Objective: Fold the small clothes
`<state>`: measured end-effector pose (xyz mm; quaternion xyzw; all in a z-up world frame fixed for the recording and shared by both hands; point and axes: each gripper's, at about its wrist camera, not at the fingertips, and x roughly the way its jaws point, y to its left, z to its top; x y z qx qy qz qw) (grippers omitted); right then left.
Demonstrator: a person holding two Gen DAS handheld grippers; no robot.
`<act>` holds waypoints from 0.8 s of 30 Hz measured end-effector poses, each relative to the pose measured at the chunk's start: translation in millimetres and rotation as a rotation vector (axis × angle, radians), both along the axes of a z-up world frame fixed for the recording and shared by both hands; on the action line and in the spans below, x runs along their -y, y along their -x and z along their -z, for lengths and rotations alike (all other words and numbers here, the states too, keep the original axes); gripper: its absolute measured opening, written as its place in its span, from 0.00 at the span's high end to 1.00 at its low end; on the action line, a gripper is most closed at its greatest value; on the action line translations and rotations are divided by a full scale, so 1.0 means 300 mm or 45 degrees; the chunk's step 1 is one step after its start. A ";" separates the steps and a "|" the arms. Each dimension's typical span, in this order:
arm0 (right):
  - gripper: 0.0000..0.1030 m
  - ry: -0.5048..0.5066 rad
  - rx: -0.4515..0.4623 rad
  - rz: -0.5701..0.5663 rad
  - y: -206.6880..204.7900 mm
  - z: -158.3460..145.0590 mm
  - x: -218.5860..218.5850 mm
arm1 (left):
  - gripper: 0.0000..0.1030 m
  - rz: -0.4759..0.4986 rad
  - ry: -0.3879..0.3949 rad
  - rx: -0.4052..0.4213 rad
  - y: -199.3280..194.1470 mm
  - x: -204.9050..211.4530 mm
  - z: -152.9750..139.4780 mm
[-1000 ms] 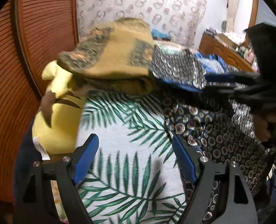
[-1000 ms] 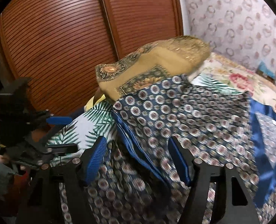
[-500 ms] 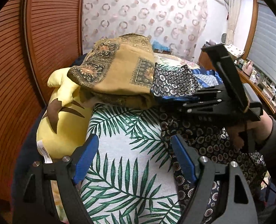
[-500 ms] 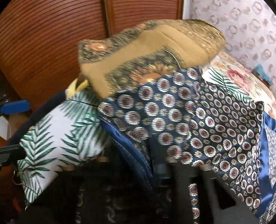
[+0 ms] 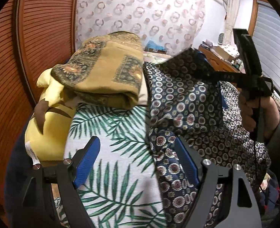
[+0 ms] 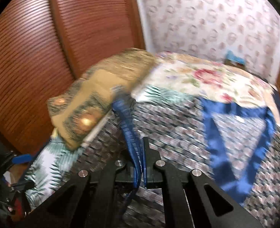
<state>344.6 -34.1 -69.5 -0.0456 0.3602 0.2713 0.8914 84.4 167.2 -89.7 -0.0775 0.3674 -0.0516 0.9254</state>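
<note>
The patterned garment (image 5: 187,102) lies spread on the bed (image 6: 206,76), one blue-trimmed edge pinched in the right tongs (image 6: 141,163), which are pressed together on it. The left tongs (image 5: 138,161) hover spread, with a fold of the garment just beside the right pad and nothing gripped. Held at one point only, the slippery cloth could slide free or bunch, and dragging it might pull the folded brown cloth (image 5: 105,70) off the leaf-print pillow (image 5: 111,133). No containers are visible.
</note>
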 end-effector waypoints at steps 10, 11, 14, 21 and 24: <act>0.57 0.020 -0.042 0.026 -0.015 0.002 0.104 | 0.21 0.072 0.002 0.015 -0.052 0.117 -0.011; 0.56 0.020 -0.040 0.033 -0.006 0.001 0.118 | 0.21 0.084 -0.001 0.013 -0.058 0.135 -0.012; 0.56 0.009 -0.021 0.052 0.028 -0.004 0.195 | 0.21 0.120 -0.015 0.013 -0.078 0.181 -0.014; 0.56 -0.017 0.005 0.137 0.146 -0.012 0.368 | 0.21 0.212 -0.046 0.010 -0.143 0.310 -0.012; 0.48 -0.033 0.008 0.177 0.215 -0.019 0.460 | 0.21 0.244 -0.050 -0.001 -0.171 0.362 -0.005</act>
